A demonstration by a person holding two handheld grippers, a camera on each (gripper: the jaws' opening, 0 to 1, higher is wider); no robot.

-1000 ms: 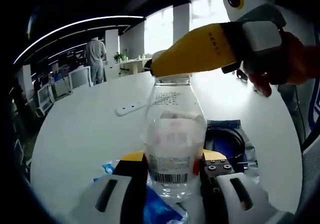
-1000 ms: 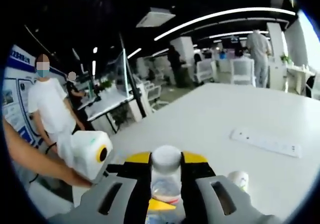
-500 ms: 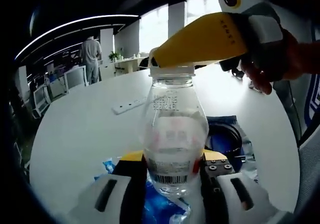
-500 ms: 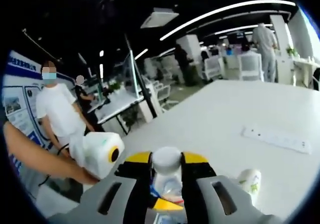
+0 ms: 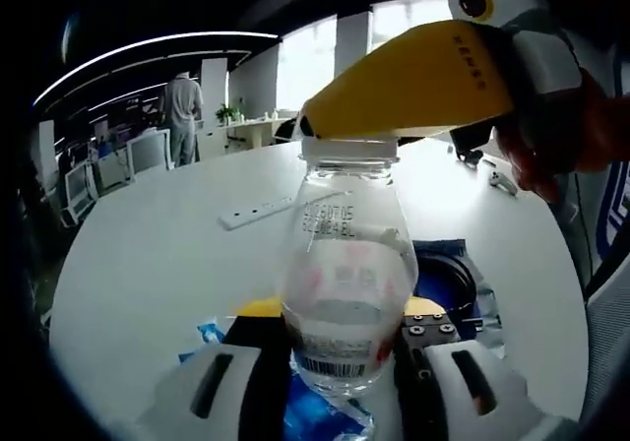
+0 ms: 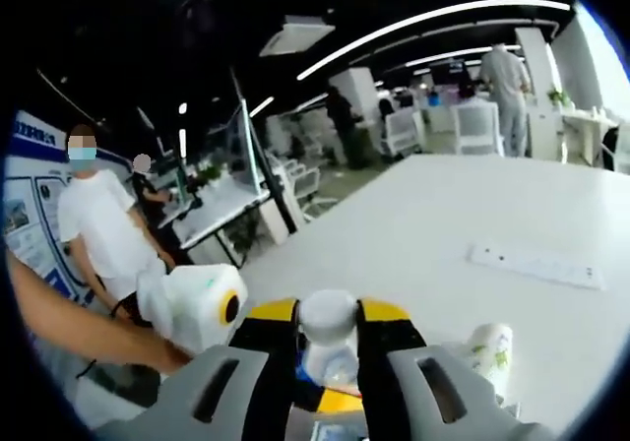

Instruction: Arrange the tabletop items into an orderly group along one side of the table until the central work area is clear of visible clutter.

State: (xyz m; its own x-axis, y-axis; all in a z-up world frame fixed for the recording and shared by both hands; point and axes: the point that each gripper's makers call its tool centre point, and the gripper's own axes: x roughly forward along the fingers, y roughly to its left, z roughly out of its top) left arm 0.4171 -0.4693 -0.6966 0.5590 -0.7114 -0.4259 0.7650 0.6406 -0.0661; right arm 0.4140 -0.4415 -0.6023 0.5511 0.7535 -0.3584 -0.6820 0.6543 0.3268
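I'm clamping one clear bottle (image 5: 346,293) in the left gripper (image 5: 340,335) above the white table (image 5: 148,264), right gripper (image 6: 328,335) pinching its white cap (image 6: 328,315). One power strip (image 6: 536,265); right gripper view is adding a paper cup (image 6: 489,347).

The right tongs (image 6: 328,325) pinch a white bottle cap (image 6: 328,316) between both jaws — a power strip (image 6: 536,266) and a small printed cup (image 6: 489,350) sit on the white tabletop (image 6: 413,234) beyond.
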